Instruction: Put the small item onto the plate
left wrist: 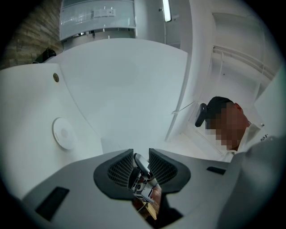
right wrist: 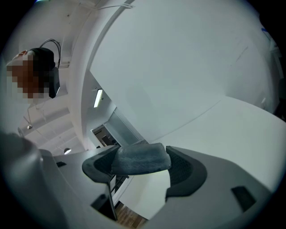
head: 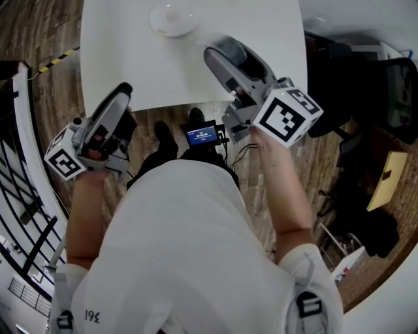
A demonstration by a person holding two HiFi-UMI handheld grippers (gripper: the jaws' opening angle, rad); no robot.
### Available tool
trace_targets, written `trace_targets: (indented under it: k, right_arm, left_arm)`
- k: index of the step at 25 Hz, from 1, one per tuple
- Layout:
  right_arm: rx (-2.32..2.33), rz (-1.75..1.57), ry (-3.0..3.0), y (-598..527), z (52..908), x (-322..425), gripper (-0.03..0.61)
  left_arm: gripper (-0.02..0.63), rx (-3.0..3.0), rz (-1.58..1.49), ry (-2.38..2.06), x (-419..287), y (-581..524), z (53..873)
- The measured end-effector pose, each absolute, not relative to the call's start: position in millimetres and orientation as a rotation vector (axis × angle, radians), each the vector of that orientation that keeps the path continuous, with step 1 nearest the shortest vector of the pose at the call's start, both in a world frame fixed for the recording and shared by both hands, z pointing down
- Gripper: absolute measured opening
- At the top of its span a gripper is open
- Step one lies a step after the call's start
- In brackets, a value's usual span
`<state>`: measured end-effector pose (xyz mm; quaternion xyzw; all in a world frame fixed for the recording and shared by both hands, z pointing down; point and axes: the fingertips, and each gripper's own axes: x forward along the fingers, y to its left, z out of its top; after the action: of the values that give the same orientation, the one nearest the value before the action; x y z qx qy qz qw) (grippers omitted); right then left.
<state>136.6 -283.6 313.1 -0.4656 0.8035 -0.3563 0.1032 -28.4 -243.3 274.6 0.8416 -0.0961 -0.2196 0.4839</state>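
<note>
The white worktop (head: 196, 59) stands on a floor (head: 39, 39) of wood planks, its near edge just ahead of the person. A round white plate (head: 173, 18) lies flat on it towards the far side, and the surface around the plate is plain white.

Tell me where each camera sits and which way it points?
Head view: on the person's head, facing steeply down at the white table and plate; torso, forearms, left gripper, right gripper show.
Left gripper view: on that gripper, facing along its jaws toward the plate; the person's head shows right.
Right gripper view: likewise, jaws shut on a grey item; head shows left.
Shared: head and left gripper views both show the plate.
</note>
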Motion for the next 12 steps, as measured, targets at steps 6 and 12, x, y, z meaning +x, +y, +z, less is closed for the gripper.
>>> trace_targets:
  k: [6,12]
  right_arm:
    - [-1.388,-1.128,2.388,-300,346,134,0.319]
    - [-1.429,-1.219,2.423,-318,386,127,0.319]
  left_arm:
    - [0.096,2.037,-0.485,-0.258,-20,-256,296]
    - [0.097,2.028,-0.432,-0.285,-18,-271,325]
